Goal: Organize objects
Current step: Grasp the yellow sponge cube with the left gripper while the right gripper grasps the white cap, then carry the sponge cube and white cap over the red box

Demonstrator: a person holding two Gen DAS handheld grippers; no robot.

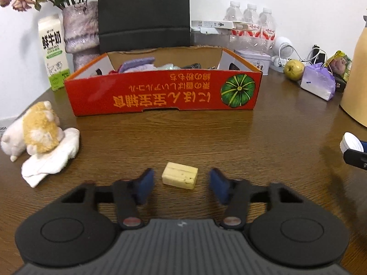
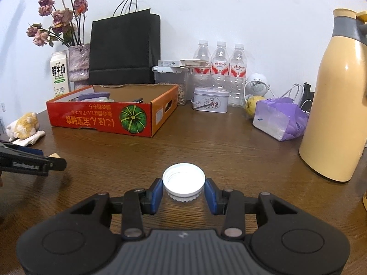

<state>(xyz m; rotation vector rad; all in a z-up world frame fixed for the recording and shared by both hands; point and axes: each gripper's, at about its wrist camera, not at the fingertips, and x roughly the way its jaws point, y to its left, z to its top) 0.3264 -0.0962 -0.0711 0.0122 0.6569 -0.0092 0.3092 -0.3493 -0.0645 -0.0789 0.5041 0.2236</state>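
A small pale yellow block (image 1: 180, 176) lies on the brown table (image 1: 252, 137). My left gripper (image 1: 181, 177) is open around it, one blue pad on each side with a gap to the block. My right gripper (image 2: 183, 184) is shut on a white bottle cap (image 2: 183, 176), open side up, just above the table. At the right edge of the left wrist view that cap (image 1: 349, 141) shows again. The left gripper's finger (image 2: 52, 163) enters the right wrist view from the left. Behind stands an open red cardboard box (image 1: 160, 96) with cloth items inside.
A plush toy (image 1: 34, 128) lies on a white cloth (image 1: 50, 160) at the left. Along the back stand a milk carton (image 1: 54, 52), vase (image 1: 79, 32), black bag (image 2: 125, 48), water bottles (image 2: 220, 61) and tin (image 2: 209, 100). A purple tissue pack (image 2: 279, 119) and yellow thermos (image 2: 335, 105) are at the right.
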